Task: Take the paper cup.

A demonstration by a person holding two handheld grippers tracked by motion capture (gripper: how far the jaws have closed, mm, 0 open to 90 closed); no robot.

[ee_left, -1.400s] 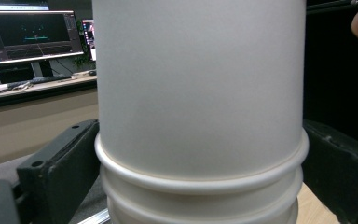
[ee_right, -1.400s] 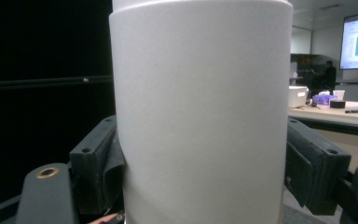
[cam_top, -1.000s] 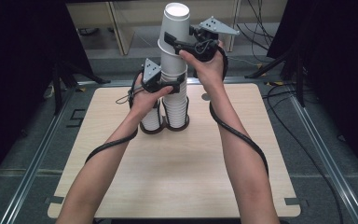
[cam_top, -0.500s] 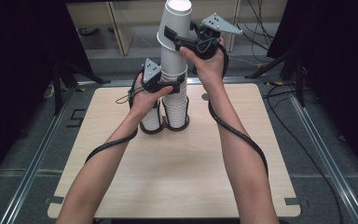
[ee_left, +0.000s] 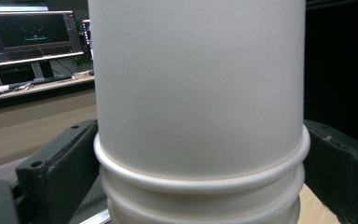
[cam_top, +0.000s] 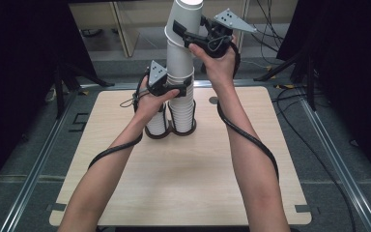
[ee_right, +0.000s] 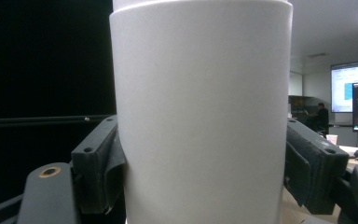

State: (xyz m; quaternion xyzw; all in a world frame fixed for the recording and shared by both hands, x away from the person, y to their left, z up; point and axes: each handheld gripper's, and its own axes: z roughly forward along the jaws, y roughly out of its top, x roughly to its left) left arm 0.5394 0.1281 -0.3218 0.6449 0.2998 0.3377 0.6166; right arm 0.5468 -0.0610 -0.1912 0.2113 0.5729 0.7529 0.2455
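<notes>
Jaws of right gripper (cam_top: pixel 179 30) clamped on tilted top cup (cam_top: pixel 185 21), left gripper (cam_top: pixel 186 88) clamped on cup stack (cam_top: pixel 180 63), wooden table (cam_top: pixel 183 169) beneath.

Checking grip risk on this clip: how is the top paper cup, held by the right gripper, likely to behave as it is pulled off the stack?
The top cup looks thin-walled paper, so probably light and easily dented by the right gripper. Its smooth, tapered wall may let it slip. The tall stack seems apt to tip, though the left gripper clamps it.
</notes>
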